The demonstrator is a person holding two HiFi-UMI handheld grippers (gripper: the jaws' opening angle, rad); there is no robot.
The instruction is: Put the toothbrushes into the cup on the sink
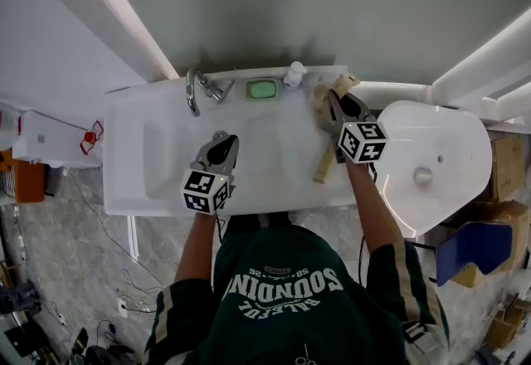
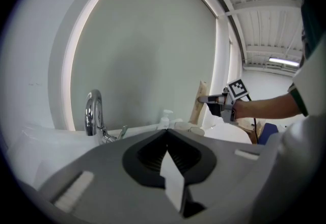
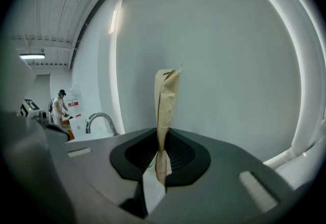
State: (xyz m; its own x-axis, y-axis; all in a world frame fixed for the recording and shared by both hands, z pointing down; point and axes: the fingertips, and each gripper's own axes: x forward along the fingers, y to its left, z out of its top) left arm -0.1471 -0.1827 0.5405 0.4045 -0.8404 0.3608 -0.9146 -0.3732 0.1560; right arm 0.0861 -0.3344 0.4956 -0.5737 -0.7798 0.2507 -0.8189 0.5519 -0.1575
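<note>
A toothbrush in a tan paper sleeve is clamped in my right gripper at the sink's back right corner. The sleeve slants from the wall edge down toward the front rim. In the right gripper view the sleeve stands upright between the jaws of the right gripper. My left gripper hangs over the basin, shut, with nothing in it. From the left gripper I see a pale cup on the ledge, just left of the sleeve and the right gripper.
A chrome faucet, a green soap dish and a white pump bottle line the sink's back ledge. A white toilet stands right of the sink. The wall rises directly behind. Cardboard boxes sit at far right.
</note>
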